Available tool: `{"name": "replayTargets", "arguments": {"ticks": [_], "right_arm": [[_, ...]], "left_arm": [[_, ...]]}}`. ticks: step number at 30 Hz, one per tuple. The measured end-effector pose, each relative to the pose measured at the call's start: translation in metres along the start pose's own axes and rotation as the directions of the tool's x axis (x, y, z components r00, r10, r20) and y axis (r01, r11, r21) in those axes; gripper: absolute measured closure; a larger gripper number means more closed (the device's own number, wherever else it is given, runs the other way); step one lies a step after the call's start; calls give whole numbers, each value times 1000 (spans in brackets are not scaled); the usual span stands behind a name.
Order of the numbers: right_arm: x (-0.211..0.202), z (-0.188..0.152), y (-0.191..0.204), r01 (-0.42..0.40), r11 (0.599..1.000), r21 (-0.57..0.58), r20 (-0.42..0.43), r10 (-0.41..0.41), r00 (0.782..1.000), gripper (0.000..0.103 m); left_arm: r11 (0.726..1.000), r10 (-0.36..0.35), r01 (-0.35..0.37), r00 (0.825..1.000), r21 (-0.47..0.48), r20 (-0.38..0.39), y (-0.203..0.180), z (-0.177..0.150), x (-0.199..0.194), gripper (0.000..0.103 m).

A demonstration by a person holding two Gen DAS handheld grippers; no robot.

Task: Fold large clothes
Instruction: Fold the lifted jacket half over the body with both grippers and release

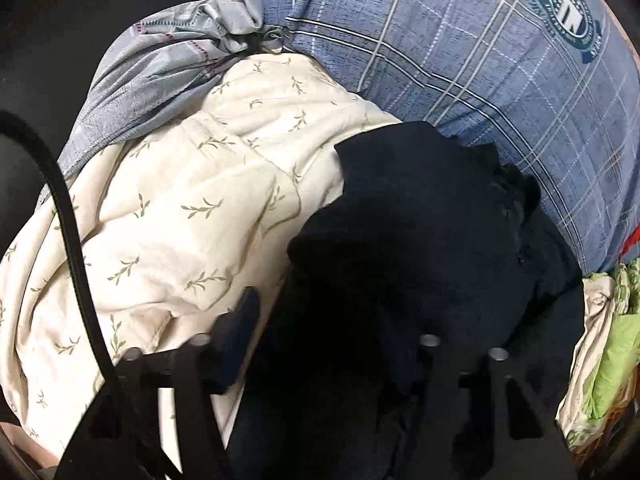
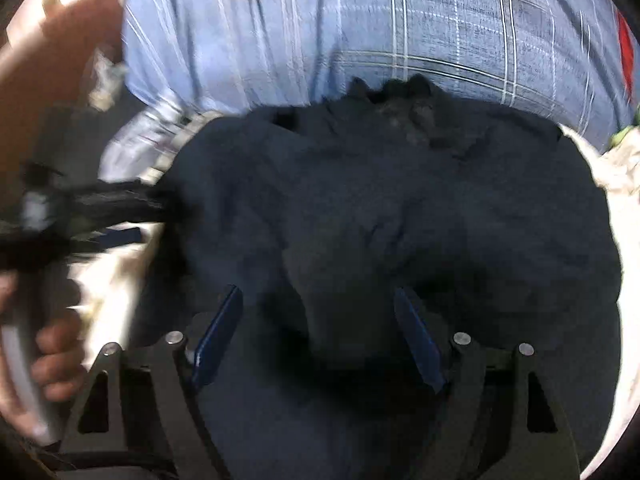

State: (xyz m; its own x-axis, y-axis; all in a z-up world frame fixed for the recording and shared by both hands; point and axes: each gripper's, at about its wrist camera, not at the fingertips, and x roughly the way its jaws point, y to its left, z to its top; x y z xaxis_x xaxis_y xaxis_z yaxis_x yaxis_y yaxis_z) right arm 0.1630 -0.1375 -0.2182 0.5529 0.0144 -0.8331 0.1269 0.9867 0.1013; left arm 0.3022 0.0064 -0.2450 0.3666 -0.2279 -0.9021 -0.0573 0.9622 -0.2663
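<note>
Now | right tool spread, straddling dark garment | left tool state unclear, cloth-covered

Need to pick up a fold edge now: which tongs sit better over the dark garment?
Probably the right tongs: open, with the dark garment bunched between both fingers. The left tongs sit at its edge by the cream quilt.

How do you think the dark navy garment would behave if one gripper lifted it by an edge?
The dark navy garment looks soft and rumpled, so it would likely droop. Its bulk suggests some weight, and the cream quilt beneath might drag along.
</note>
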Motion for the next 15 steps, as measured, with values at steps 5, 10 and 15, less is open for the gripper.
{"name": "replayTargets", "arguments": {"ticks": [5, 10, 15], "right_arm": [[-31, -7, -32, -76, 992, 101, 40, 73, 997, 95], [-92, 4, -100, -218, 946, 242, 167, 181, 969, 97], [-116, 5, -167, -214, 911, 353, 213, 144, 966, 100]], "left_arm": [[998, 21, -24, 998, 56, 65, -11, 0, -10, 101], [994, -55, 41, 988, 100, 144, -23, -3, -43, 103], [977, -92, 67, 989, 205, 112, -44, -21, -47, 103]]}}
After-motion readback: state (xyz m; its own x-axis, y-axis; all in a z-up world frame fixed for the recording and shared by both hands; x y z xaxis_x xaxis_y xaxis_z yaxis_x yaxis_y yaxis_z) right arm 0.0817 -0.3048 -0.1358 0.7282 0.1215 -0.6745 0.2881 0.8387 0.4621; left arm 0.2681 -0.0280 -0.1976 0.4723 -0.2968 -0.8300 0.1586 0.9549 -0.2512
